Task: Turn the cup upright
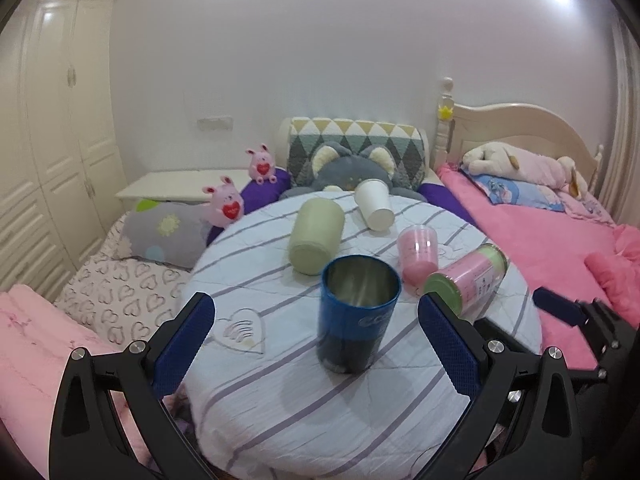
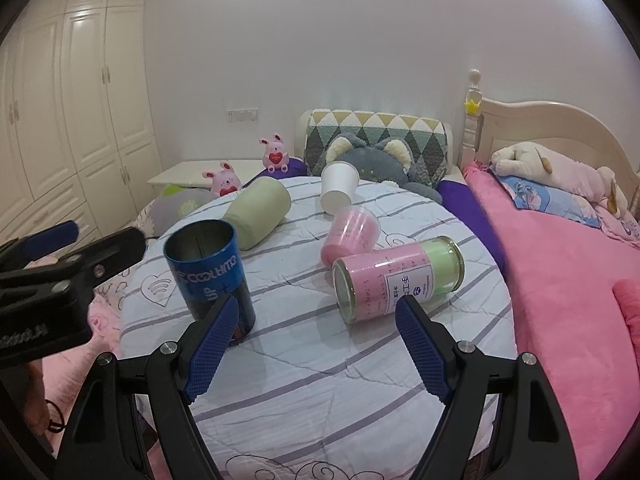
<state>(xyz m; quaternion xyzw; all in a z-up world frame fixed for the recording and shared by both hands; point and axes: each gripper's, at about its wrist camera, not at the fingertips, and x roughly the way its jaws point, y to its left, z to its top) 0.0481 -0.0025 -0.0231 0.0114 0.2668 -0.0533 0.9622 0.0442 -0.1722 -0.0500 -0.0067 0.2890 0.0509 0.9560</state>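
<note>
A blue metal cup (image 1: 356, 316) stands upright, mouth up, on the round cloth-covered table (image 1: 280, 400); it also shows in the right wrist view (image 2: 210, 272). My left gripper (image 1: 316, 340) is open, its fingers on either side of the blue cup without touching it. My right gripper (image 2: 316, 344) is open and empty, just before a pink-and-green glass jar (image 2: 396, 280) that lies on its side. A pale green cup (image 2: 258, 212), a white paper cup (image 2: 338, 192) and a clear pink cup (image 2: 350, 232) also lie tipped over.
The table (image 2: 320, 392) stands against a bed with a pink blanket (image 2: 568, 300). Plush toys (image 2: 370, 156) and cushions sit behind it. White wardrobes (image 2: 68, 120) line the left wall. The left gripper's body (image 2: 52, 280) shows at left in the right wrist view.
</note>
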